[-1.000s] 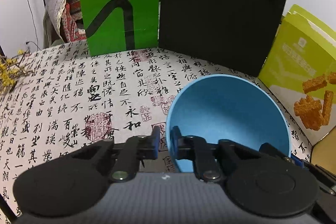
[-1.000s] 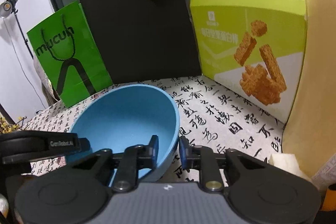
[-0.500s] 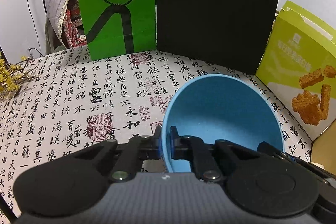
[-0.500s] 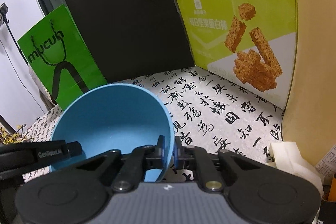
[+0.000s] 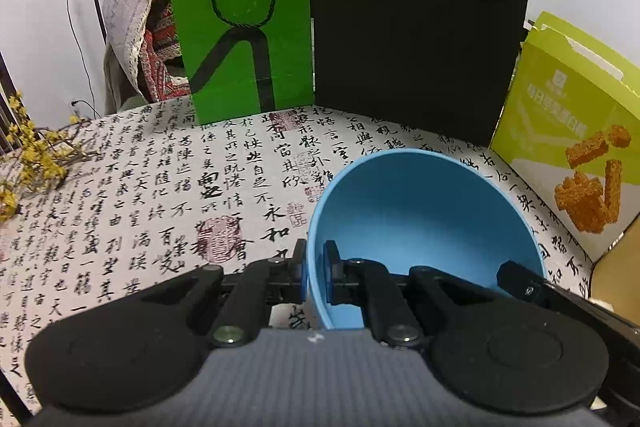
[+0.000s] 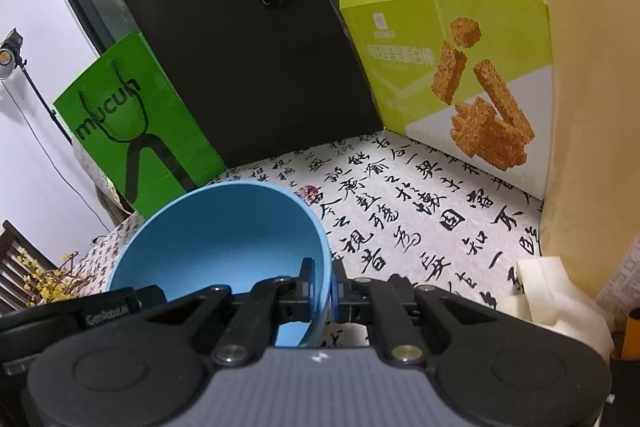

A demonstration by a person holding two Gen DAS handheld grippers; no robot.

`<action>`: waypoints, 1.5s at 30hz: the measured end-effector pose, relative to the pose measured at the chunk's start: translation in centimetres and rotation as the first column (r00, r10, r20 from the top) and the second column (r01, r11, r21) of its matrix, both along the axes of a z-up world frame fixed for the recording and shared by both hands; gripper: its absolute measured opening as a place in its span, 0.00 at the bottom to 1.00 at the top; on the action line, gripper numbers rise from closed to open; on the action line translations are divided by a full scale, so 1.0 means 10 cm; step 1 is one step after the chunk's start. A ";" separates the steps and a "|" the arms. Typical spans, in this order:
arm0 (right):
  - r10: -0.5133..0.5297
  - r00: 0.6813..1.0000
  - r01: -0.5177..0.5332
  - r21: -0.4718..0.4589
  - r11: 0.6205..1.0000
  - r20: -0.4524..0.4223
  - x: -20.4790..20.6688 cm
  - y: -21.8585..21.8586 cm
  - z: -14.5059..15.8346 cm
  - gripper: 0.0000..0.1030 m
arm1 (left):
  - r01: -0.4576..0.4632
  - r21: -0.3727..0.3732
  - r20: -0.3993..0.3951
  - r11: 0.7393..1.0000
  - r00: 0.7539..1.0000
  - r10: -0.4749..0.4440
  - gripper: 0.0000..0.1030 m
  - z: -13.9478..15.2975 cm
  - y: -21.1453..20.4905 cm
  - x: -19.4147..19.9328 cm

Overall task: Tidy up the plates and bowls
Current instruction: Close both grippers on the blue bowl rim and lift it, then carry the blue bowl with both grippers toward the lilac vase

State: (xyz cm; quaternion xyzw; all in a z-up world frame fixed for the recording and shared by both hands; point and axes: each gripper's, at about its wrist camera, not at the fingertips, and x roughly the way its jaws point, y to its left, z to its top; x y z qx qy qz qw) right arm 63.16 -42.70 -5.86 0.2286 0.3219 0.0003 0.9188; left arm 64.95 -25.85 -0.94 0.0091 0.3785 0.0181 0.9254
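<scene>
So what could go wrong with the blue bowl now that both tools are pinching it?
1. The blue bowl is held only by its thin rim, the left tool on one side and the right tool on the other. If the hands drift apart or twist differently, it could slip free.
2. It is tilted and seems lifted off the tablecloth, so a slip might drop it.

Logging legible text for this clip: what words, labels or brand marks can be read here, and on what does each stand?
"mucun": on the green paper bag.
"GenRobot.AI", partly blurred: on the left gripper's finger, seen from the right wrist view.
Chinese heading and a small logo on the snack box: too blurred to read.
Brush calligraphy and red seals across the tablecloth: printed pattern, not transcribed.
Black paper bag: no text visible.
</scene>
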 end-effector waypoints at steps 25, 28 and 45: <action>-0.006 0.999 0.008 -0.026 1.000 0.047 -0.80 0.28 0.44 0.07 | 0.005 -0.050 0.057 0.999 0.998 -0.002 0.08 0.40 0.30 -0.82; -0.005 0.999 0.006 -0.026 1.000 0.048 -0.88 0.32 0.47 0.07 | 0.005 -0.057 0.064 0.998 0.998 -0.002 0.08 0.42 0.35 -0.91; -0.004 0.997 0.008 -0.056 0.998 0.077 -1.34 0.47 0.64 0.07 | 0.020 -0.071 0.097 0.997 0.995 -0.013 0.08 0.54 0.50 -1.40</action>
